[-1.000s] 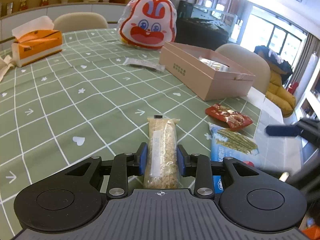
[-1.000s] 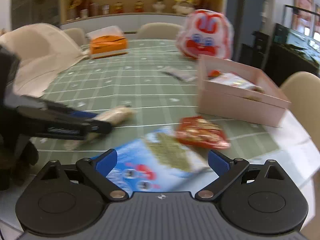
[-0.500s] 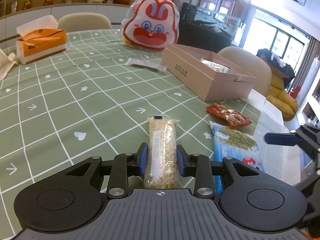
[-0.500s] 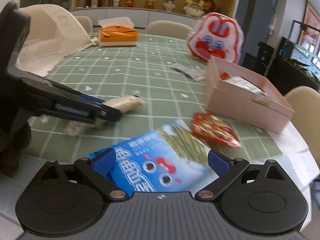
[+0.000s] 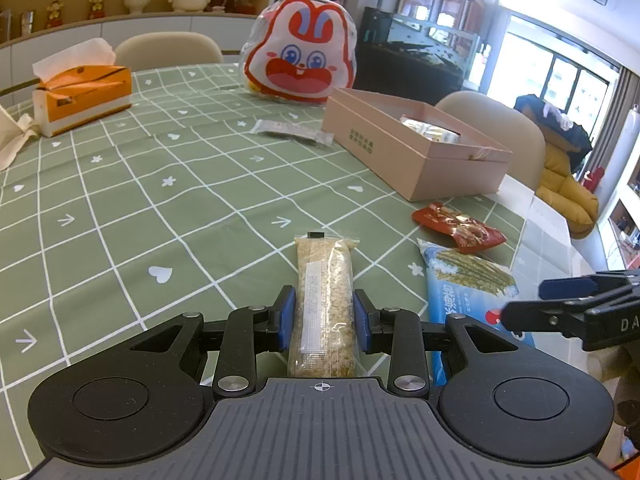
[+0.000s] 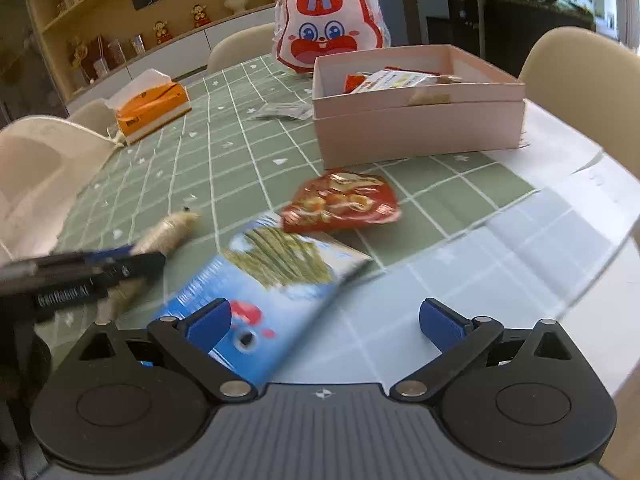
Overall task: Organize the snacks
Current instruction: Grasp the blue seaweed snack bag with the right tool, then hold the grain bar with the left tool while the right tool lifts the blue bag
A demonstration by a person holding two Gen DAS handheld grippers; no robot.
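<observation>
Left wrist view: left gripper (image 5: 324,316), jaws clamped on one clear-wrapped oat bar (image 5: 325,300) lying on the counter (image 5: 120,200). Right gripper (image 6: 324,320), jaws wide apart over one blue snack bag (image 6: 276,280). Beyond: one red packet (image 6: 340,202), one pink box (image 6: 416,120) holding snacks.

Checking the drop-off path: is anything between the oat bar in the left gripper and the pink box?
Nothing visible blocks it. The oat bar sits clamped in the left gripper, with bare tablecloth leading to the pink box. The red packet lies right of that line.
</observation>
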